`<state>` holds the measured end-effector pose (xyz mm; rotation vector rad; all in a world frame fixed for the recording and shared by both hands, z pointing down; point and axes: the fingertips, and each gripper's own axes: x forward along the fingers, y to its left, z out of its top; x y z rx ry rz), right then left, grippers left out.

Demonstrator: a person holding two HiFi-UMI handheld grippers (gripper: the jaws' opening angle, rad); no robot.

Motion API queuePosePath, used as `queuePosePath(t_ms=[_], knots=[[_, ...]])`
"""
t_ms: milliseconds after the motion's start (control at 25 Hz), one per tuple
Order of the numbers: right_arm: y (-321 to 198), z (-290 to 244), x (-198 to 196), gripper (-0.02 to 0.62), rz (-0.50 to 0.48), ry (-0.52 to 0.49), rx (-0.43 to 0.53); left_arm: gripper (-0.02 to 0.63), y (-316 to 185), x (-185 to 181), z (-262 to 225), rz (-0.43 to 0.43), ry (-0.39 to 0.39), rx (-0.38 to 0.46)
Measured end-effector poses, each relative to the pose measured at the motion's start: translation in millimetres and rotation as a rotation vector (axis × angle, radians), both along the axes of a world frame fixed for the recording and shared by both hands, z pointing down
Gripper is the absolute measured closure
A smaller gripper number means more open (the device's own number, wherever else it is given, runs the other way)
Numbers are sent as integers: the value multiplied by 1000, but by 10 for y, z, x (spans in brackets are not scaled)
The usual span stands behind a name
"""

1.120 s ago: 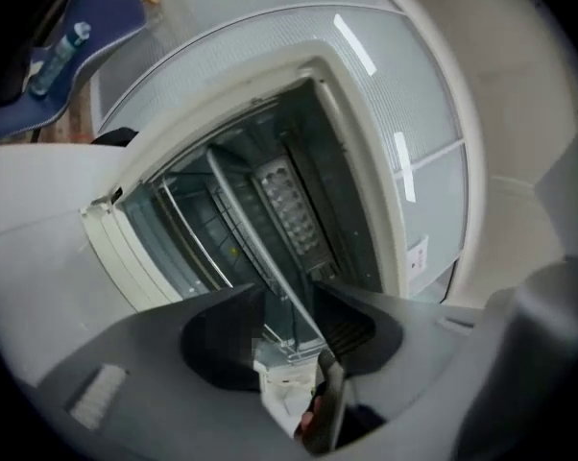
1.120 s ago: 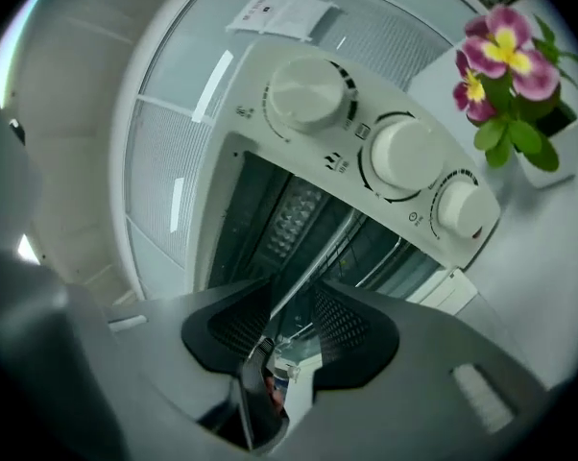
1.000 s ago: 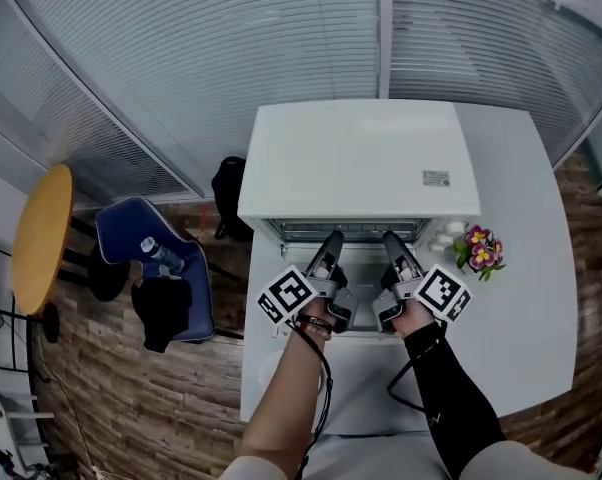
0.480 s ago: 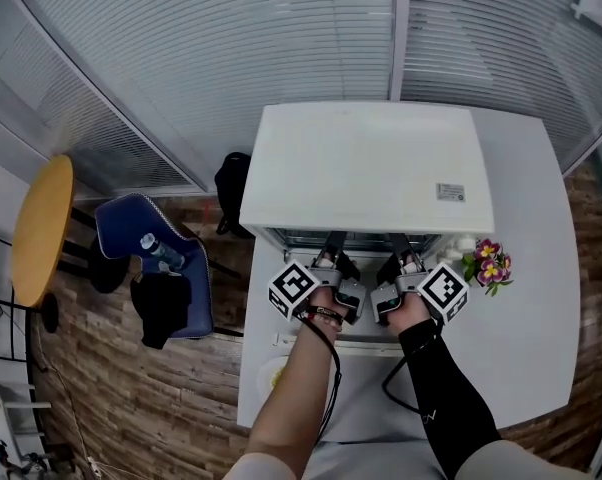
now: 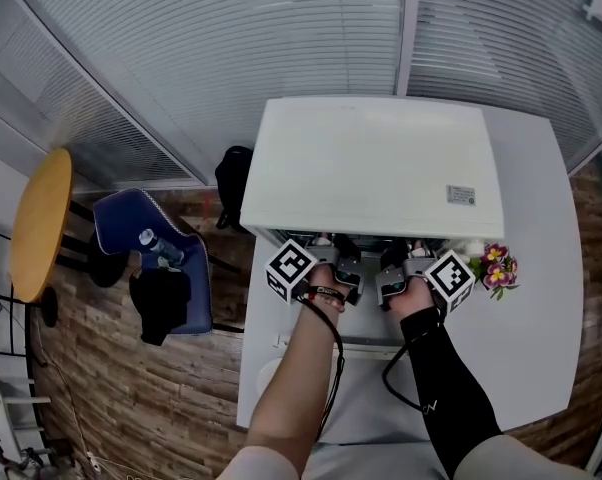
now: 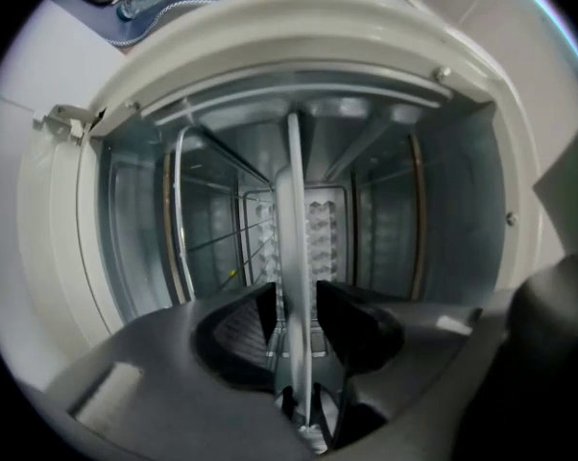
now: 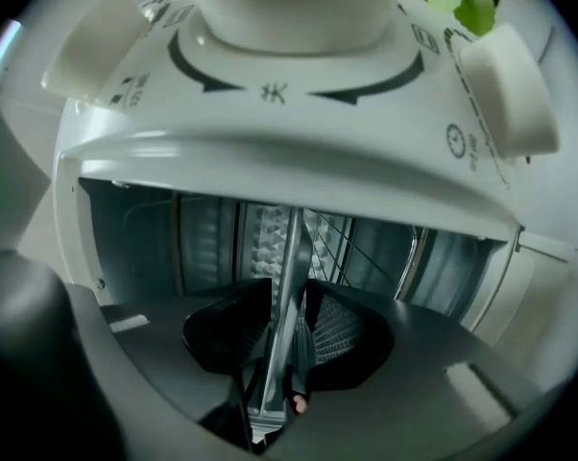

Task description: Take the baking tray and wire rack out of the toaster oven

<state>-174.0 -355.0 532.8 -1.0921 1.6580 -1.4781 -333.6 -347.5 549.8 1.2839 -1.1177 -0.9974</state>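
Observation:
A white toaster oven (image 5: 371,158) stands on the white table, its front open toward me. Both grippers reach level into the opening, rolled on their sides. The baking tray's (image 6: 294,209) thin metal rim runs between the jaws of my left gripper (image 6: 294,320). Those jaws have just been opening and stand a little off the rim on each side. My right gripper (image 7: 289,329) is shut on the same tray rim (image 7: 291,257). Wire rack bars (image 6: 207,209) show beside the tray inside the oven. In the head view the left gripper (image 5: 333,256) and right gripper (image 5: 399,260) have their tips hidden under the oven's top.
The oven's door (image 5: 366,343) hangs open under my forearms. Control knobs (image 7: 505,94) sit beside the opening. A small flower pot (image 5: 496,266) stands right of the oven on the table (image 5: 541,308). A blue chair (image 5: 146,258) and a yellow round table (image 5: 41,228) are at the left.
Both grippers have moved forward into the oven opening, so their jaws now sit under the oven's top edge. The marker cubes have rolled slightly.

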Motion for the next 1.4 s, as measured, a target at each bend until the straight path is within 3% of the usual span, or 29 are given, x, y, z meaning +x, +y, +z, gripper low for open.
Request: queuePosePath(t_ms=[120, 240, 880, 1200, 1400], knots=[[-58, 45, -24, 505, -8, -3, -13, 513, -67, -30, 67, -22, 34, -51], [-73, 53, -31, 531, -23, -40, -2, 517, -63, -36, 69, -37, 31, -54], [343, 53, -15, 535, -37, -63, 0, 518, 357, -1, 85, -18, 46, -56], [513, -9, -91, 518, -276, 159, 79, 519, 542, 55, 82, 42, 10, -58], [469, 23, -67, 517, -206, 134, 60, 518, 684, 54, 97, 38, 36, -65]])
